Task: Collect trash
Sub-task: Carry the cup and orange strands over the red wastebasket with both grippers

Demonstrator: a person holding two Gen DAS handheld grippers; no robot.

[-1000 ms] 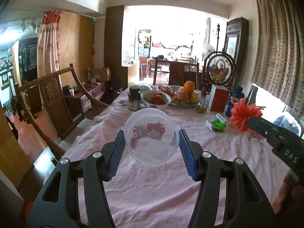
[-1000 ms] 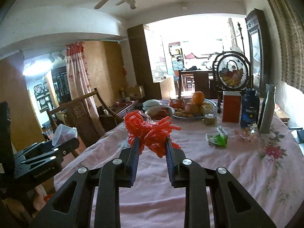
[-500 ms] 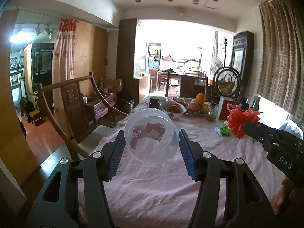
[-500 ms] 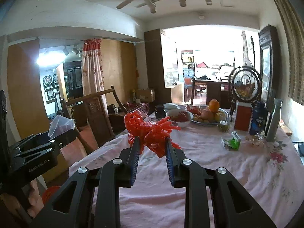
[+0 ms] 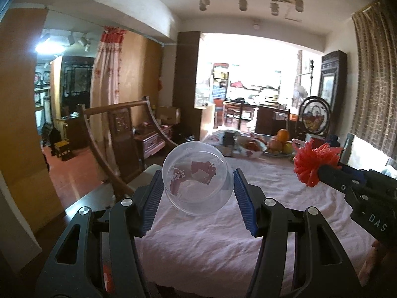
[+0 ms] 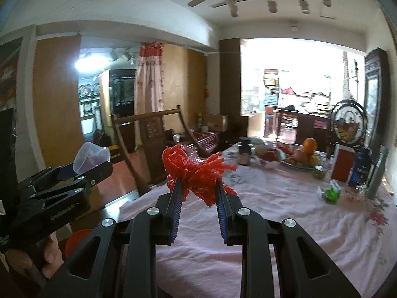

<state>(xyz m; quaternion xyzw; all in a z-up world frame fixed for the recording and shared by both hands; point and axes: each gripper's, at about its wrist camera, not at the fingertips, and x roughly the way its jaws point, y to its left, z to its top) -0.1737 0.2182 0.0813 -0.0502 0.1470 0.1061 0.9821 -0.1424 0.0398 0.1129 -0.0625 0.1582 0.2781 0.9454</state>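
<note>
My left gripper (image 5: 197,193) is shut on a clear plastic cup (image 5: 197,177) with a red print, held bottom toward the camera above the near edge of the table. The cup also shows in the right wrist view (image 6: 90,157), at the left. My right gripper (image 6: 198,193) is shut on a bundle of red plastic strips (image 6: 196,171), held above the pink tablecloth (image 6: 285,213). The bundle also shows at the right of the left wrist view (image 5: 314,162). A green wrapper (image 6: 331,192) lies on the cloth at the right.
A fruit plate (image 6: 301,159), a bowl (image 6: 269,157), a dark jar (image 6: 244,150), a red box (image 6: 342,165) and bottles (image 6: 378,171) stand at the table's far side. A wooden chair (image 6: 151,139) stands at the table's left. An orange object (image 6: 77,242) lies low at the left.
Both grippers have pulled back and risen from the table, still holding the cup and the red bundle. More of the ceiling and of the room to the left shows.
</note>
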